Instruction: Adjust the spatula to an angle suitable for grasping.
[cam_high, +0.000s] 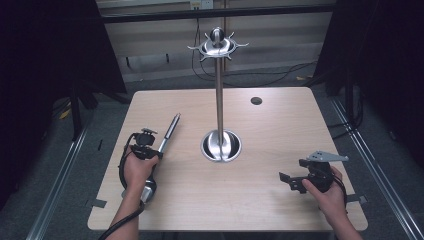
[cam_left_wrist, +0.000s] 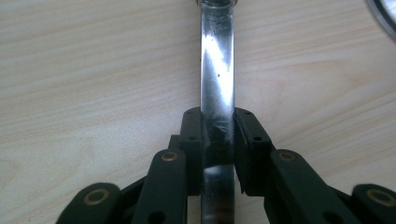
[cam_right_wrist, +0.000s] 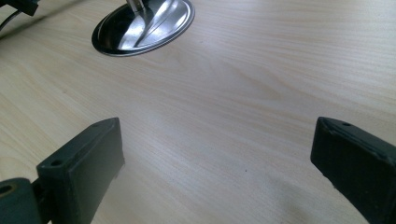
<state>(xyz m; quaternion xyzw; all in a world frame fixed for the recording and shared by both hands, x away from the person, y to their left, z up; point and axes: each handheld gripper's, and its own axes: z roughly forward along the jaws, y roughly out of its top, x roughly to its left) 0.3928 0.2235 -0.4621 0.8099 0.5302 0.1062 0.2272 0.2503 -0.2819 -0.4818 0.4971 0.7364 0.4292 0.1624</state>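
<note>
Right now the left gripper (cam_high: 159, 150) is pinching a metal rod (cam_high: 170, 132) that lies on the table (cam_high: 280, 130), lower left of centre in the high view. Rod's long axis runs diagonally — near end at the jaws, far end pointing to the upper right of the frame, toward the stand's pole (cam_high: 219, 95) but well apart from it. In the left gripper view the rod (cam_left_wrist: 217, 84) runs straight up the frame from between the jaws, which press on both its sides; it's shiny w/ bright reflections. No brand, label or writing can be read on rod, stand or grippers.

Left hand (cam_high: 136, 169) wraps the gripper body, cable looping beside the wrist.

Stand: round chrome base (cam_high: 221, 146) near table centre, thin upright pole, top piece (cam_high: 218, 46) w/ curved hooks and a ball knob.

Right gripper (cam_high: 286, 181) sits at lower right of the high view, held by the right hand (cam_high: 327, 192), jaws spread wide — nothing between them, just bare wood in the right gripper view. The base (cam_right_wrist: 144, 28) shows at that view's upper left.

A dark round hole (cam_high: 256, 100) is in the table's upper right.
</note>
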